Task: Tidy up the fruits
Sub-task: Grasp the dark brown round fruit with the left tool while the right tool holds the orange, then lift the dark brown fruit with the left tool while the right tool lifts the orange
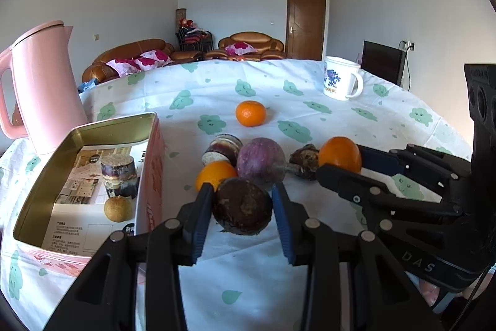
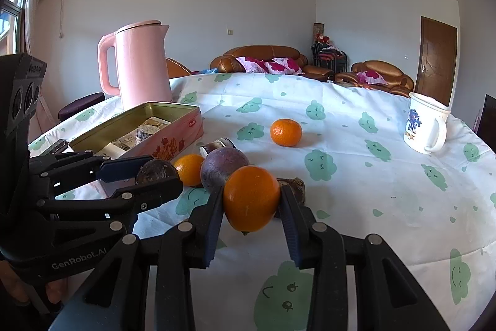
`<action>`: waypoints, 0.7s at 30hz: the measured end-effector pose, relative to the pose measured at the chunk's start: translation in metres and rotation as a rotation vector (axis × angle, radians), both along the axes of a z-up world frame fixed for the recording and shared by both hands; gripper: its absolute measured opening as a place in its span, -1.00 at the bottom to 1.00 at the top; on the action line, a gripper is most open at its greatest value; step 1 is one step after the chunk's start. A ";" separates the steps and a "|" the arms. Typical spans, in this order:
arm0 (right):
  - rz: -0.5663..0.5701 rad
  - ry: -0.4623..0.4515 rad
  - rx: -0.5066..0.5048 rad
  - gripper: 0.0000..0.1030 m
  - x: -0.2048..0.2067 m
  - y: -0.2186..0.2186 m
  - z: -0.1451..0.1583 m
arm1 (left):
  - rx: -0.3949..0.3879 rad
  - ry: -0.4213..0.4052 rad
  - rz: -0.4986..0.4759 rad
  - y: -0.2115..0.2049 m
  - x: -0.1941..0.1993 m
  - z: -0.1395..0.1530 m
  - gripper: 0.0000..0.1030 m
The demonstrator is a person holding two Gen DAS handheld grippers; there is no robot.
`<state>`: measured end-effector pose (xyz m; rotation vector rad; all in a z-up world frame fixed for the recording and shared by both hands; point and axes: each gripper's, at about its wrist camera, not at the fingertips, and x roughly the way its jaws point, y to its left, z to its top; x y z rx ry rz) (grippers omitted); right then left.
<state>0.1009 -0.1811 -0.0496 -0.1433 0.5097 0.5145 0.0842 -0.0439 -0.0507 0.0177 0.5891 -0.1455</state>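
Fruits sit in a loose cluster on the tablecloth [image 1: 248,269], just right of the pink tin [image 1: 156,163]. Left gripper [image 1: 242,207] is clamped on a dark brown round fruit [image 1: 242,207]; right gripper [image 2: 251,200] is clamped on an orange [image 2: 251,200]. Both pieces look barely raised, if at all.

Risk: both held fruits are round and gripped near the pad tips, so either could roll out on the way to the tin. The purple fruit [image 1: 261,162] and a second orange [image 1: 214,174] lie just behind the left pads and could be nudged. The two grippers work close together; crossing paths could bump.

Tin holds a printed leaflet [image 1: 77,207], a dark cylindrical piece [image 1: 119,176] and a small yellowish fruit [image 1: 118,208]. White mug [image 1: 341,78]: contents not visible.
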 end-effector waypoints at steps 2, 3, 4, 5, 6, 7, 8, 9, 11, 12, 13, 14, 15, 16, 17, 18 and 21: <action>0.001 -0.005 0.000 -0.26 -0.001 0.000 0.000 | -0.001 -0.006 0.002 0.000 -0.001 0.001 -0.22; 0.001 -0.006 0.001 -0.26 -0.001 0.000 0.000 | -0.001 -0.011 0.004 0.000 -0.002 0.001 -0.22; 0.001 -0.008 0.002 -0.26 -0.001 0.000 0.001 | -0.003 -0.017 0.005 0.001 -0.002 0.002 -0.22; 0.001 -0.011 0.003 -0.26 -0.002 -0.001 0.001 | -0.004 -0.022 0.005 0.001 -0.003 0.002 -0.22; 0.001 -0.014 0.004 -0.26 -0.002 -0.001 0.001 | -0.003 -0.027 0.007 0.001 -0.004 0.002 -0.22; 0.002 -0.017 0.005 -0.26 -0.002 -0.001 0.001 | -0.003 -0.034 0.009 0.001 -0.005 0.003 -0.22; 0.004 -0.021 0.006 -0.26 -0.003 -0.001 0.001 | -0.002 -0.037 0.009 0.001 -0.006 0.003 -0.22; 0.005 -0.023 0.006 -0.26 -0.003 -0.001 0.001 | -0.001 -0.040 0.009 0.001 -0.006 0.003 -0.22; 0.008 -0.030 0.007 -0.26 -0.004 -0.001 0.002 | -0.001 -0.048 0.012 0.001 -0.007 0.004 -0.22; 0.009 -0.034 0.008 -0.26 -0.005 -0.001 0.002 | -0.002 -0.053 0.014 0.001 -0.008 0.004 -0.22; 0.010 -0.038 0.009 -0.26 -0.006 -0.001 0.002 | -0.004 -0.058 0.017 0.001 -0.008 0.005 -0.22; 0.012 -0.043 0.011 -0.26 -0.007 -0.002 0.003 | -0.005 -0.062 0.017 0.001 -0.009 0.005 -0.22; 0.013 -0.046 0.012 -0.26 -0.007 -0.002 0.003 | -0.007 -0.066 0.018 0.002 -0.009 0.005 -0.22; 0.014 -0.048 0.013 -0.26 -0.008 -0.002 0.003 | -0.008 -0.072 0.021 0.002 -0.010 0.006 -0.22; 0.015 -0.051 0.015 -0.26 -0.008 -0.002 0.004 | -0.008 -0.075 0.022 0.002 -0.010 0.006 -0.22; 0.015 -0.052 0.015 -0.26 -0.009 -0.002 0.004 | -0.008 -0.076 0.022 0.002 -0.010 0.006 -0.22; 0.015 -0.057 0.018 -0.26 -0.010 -0.002 0.004 | -0.012 -0.085 0.025 0.002 -0.012 0.007 -0.22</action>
